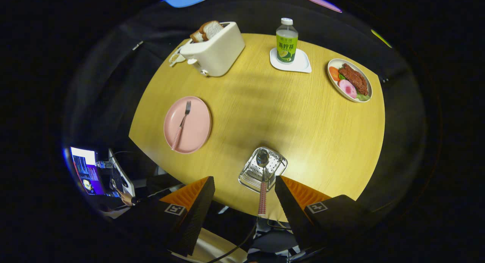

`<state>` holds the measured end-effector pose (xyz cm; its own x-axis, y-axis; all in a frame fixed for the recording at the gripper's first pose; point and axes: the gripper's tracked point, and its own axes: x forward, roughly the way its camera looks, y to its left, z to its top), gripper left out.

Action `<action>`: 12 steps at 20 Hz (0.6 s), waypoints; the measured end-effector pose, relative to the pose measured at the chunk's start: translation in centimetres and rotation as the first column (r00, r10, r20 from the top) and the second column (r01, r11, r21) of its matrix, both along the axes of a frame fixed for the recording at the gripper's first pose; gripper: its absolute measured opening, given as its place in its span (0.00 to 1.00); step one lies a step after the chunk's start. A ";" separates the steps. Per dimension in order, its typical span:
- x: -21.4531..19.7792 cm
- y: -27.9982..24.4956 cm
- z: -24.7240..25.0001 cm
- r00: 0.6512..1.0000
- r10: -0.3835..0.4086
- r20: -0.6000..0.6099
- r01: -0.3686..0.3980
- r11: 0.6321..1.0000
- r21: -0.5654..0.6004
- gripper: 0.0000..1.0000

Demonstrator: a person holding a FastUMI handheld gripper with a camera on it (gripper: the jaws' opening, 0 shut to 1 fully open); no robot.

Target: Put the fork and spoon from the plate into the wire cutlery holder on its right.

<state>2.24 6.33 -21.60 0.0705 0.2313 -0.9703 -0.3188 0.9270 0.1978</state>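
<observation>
The silver fork with a pink checked handle (181, 126) lay on the round pink plate (199, 136), ahead-left of the gripper (244, 193), handle pointing back toward it. Fingers stood apart, empty; the matching spoon (262, 179) stood between them in the wire cutlery holder (278, 165).

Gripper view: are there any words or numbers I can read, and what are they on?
No text reads clearly.
Bottle label: printing too small to read.
Screen beside the table: blurred, unreadable.
Gripper, fingers open either side of the spoon standing in the wire holder: a square marker pattern on each finger, no words.
Toaster, pink plate, fork: no writing seen.
</observation>
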 end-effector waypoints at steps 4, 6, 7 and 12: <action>-0.1 2.4 1.1 0.988 -0.053 0.143 0.048 0.998 0.039 0.99; -0.1 4.4 1.3 0.974 -0.055 0.218 0.043 0.997 0.059 0.99; -0.1 5.5 1.2 0.968 -0.047 0.247 0.031 0.997 0.069 0.99; -2.1 12.4 -1.5 0.948 0.015 0.319 -0.051 0.993 0.104 0.99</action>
